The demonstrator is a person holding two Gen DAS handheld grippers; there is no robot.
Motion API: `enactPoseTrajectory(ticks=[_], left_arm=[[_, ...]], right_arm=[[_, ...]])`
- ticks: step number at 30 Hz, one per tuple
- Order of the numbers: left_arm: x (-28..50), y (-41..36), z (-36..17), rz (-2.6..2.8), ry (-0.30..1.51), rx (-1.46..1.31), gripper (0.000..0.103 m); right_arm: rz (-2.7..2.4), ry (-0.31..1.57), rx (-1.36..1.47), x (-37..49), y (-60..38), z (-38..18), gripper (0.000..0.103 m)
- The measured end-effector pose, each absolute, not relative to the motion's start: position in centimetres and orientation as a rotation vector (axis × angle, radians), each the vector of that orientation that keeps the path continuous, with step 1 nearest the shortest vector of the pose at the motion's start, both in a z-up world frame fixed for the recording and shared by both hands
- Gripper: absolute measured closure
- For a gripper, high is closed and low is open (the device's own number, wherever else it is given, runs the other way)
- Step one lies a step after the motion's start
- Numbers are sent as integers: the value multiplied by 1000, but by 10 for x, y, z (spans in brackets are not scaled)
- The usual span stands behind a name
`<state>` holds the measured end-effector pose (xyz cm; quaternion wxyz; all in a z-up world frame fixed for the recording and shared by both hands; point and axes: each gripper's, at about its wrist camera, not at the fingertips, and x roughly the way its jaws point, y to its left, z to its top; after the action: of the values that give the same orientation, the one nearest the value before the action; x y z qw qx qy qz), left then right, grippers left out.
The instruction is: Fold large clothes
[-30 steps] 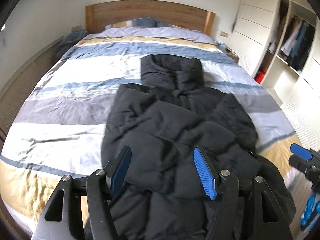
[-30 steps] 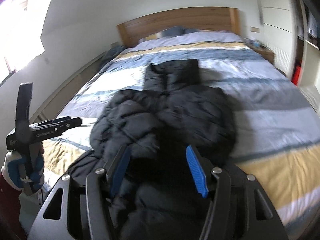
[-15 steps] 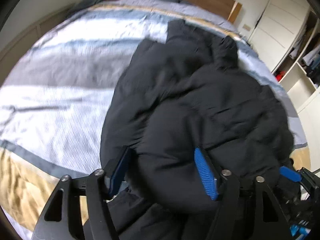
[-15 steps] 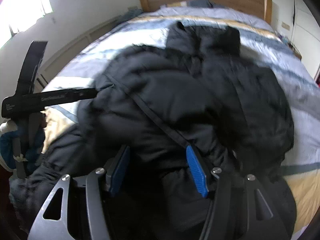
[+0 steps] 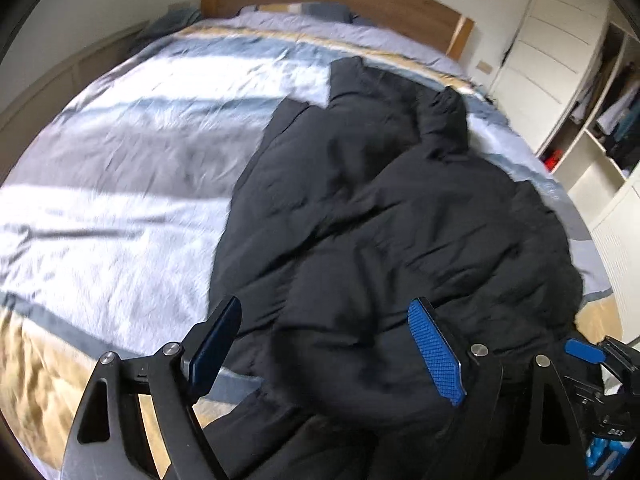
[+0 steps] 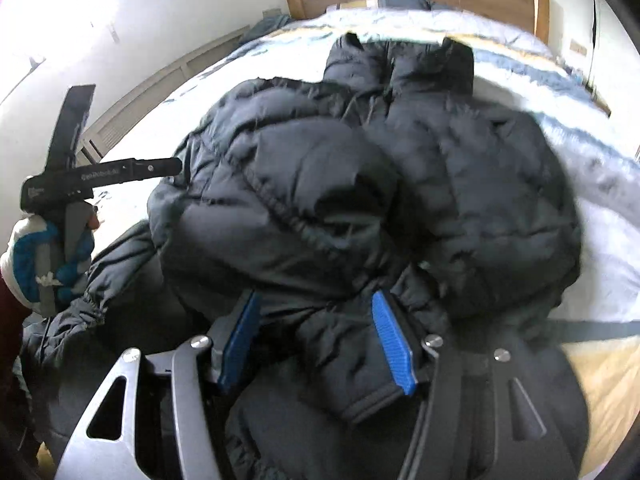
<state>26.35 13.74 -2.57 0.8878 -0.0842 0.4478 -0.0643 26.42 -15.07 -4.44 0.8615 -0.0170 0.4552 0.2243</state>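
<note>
Both tongs now sit lower over the jacket (image 5: 392, 220) on the bed (image 5: 120, 184); we spread the left tongs (image 5: 326, 354), fabric between, while the right tongs (image 6: 316, 344) clamp its hem, collar pointing away.

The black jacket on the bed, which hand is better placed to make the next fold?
Right, probably. The right tongs have the jacket cuff bunched between their blue pads. The left tongs are opening, jacket between but the pads stand clear of it.
</note>
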Motion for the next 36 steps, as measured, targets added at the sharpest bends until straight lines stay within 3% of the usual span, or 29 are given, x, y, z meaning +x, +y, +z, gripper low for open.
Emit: enactPoseTrajectory(ticks=[10,24,36], left_arm=[[252,97,-56,-78,993,-45,19],[169,51,25,-21,791,75,18],[101,24,82,-40,653,86,12]], right_arm=[[414,1008,-1,258,-167,-65,46],[305,940,43,208,-200,-20,46],[264,806,73,155,-225,37,46]])
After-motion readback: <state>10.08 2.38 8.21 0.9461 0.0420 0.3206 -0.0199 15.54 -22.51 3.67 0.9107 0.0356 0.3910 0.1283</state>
